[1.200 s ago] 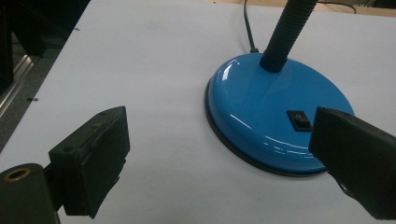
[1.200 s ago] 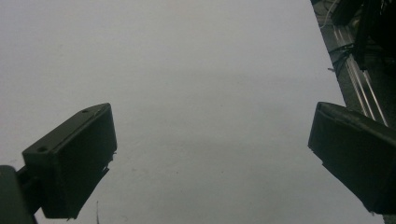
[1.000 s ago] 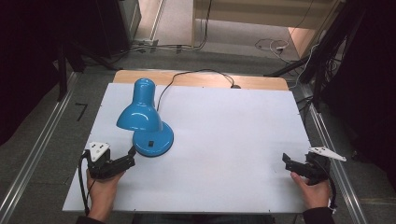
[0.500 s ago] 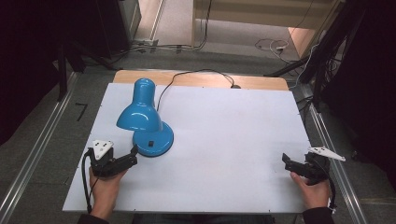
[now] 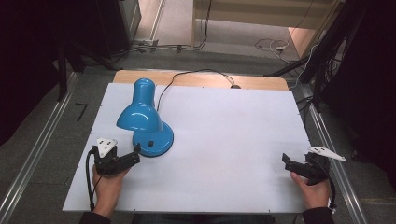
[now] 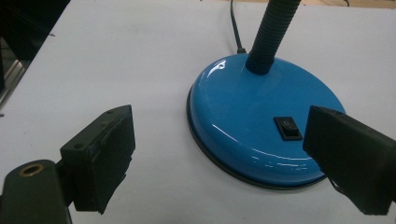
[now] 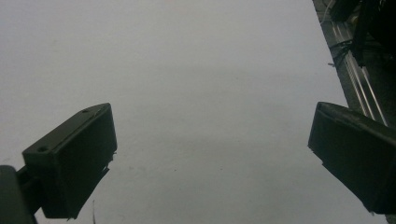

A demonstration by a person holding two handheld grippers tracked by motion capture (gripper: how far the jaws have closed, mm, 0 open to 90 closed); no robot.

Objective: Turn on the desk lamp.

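A glossy blue desk lamp (image 5: 142, 122) stands on the matte white table (image 5: 224, 140) at ten o'clock; its round domed base (image 6: 261, 119) bears a black rocker switch (image 6: 288, 129) and a ribbed neck (image 6: 272, 30). The left gripper (image 5: 132, 158), jaws spread, sits just beside the base at its seven o'clock. The right gripper (image 5: 292, 164), also spread, rests at four o'clock.

My table (image 5: 224, 140) has a white top, with a strip of bare wood showing along its far edge. A blue lamp (image 5: 142, 119) stands on it at the near left on a round base (image 6: 261, 126); a black switch (image 6: 289, 128) sits on that base. The lamp's black cord (image 5: 187, 77) runs off over the far edge. Metal rails flank the table on both sides.
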